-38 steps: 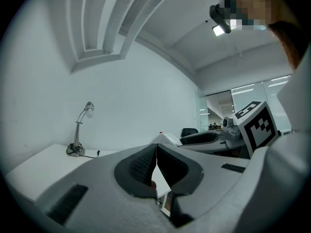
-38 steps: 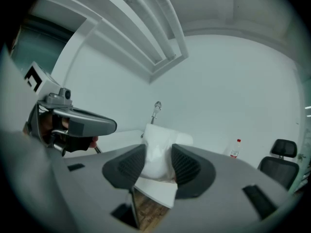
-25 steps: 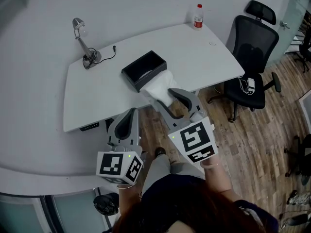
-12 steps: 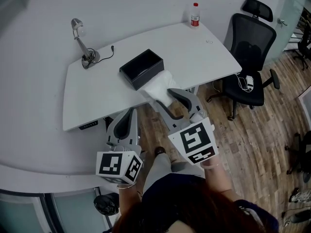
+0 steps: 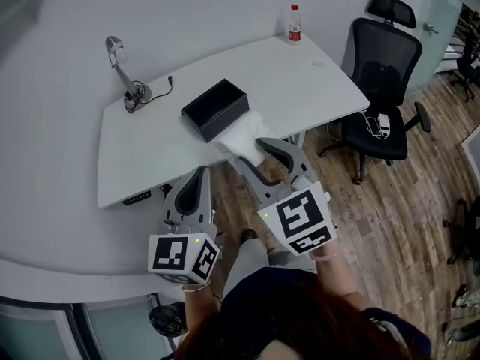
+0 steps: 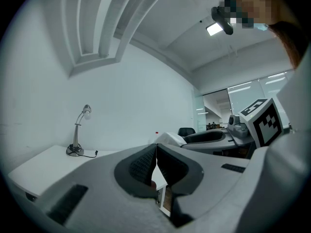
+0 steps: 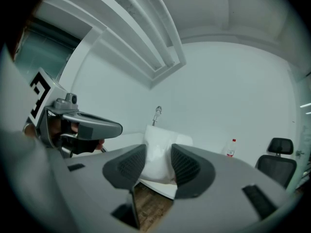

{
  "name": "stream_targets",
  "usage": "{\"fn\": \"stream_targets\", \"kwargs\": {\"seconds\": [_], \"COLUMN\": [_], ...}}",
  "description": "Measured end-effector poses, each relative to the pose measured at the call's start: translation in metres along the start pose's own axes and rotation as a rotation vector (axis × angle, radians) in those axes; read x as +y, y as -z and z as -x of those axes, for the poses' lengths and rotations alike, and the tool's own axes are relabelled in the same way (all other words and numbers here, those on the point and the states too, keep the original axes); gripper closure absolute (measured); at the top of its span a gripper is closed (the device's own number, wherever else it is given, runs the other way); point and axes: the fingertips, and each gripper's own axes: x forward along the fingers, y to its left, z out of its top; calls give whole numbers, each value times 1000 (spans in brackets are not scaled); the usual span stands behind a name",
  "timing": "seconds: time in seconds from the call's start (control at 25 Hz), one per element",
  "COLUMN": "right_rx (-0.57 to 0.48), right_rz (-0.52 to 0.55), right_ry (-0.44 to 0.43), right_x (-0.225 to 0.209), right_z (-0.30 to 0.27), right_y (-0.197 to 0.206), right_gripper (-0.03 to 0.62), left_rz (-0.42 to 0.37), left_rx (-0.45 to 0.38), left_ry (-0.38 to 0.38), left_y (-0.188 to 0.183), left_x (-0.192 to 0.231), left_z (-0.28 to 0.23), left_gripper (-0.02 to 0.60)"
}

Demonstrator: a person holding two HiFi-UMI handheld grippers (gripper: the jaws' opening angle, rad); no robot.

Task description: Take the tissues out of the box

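An open black box (image 5: 215, 109) sits on the white desk (image 5: 300, 81) and looks empty inside. The white tissue pack (image 5: 241, 135) hangs just off the box's near corner, over the desk's front edge. My right gripper (image 5: 246, 150) is shut on it, and in the right gripper view the pack (image 7: 160, 144) fills the gap between both pads. My left gripper (image 5: 196, 172) sits lower left, in front of the desk edge. Its jaws (image 6: 155, 152) meet with nothing between them.
A desk lamp (image 5: 124, 70) with its cable stands at the desk's far left. A drink bottle (image 5: 294, 22) is at the far right corner. A black office chair (image 5: 382, 81) stands right of the desk on the wooden floor (image 5: 390, 201).
The grippers, pack and box keep their places; only the head view has shifted a little.
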Motion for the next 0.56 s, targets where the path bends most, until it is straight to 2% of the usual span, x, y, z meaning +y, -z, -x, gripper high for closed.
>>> {"fn": "stream_targets", "kwargs": {"seconds": [0.56], "right_rx": [-9], "right_rz": [3], "right_ry": [-18], "right_x": [-5], "right_z": [2], "right_y": [5], "right_gripper": [419], "left_rz": [3], "left_rx": [3], "left_ry": [-15], "left_y": [6], "left_x": [-7], "left_z": [-3], "left_gripper": [560]}}
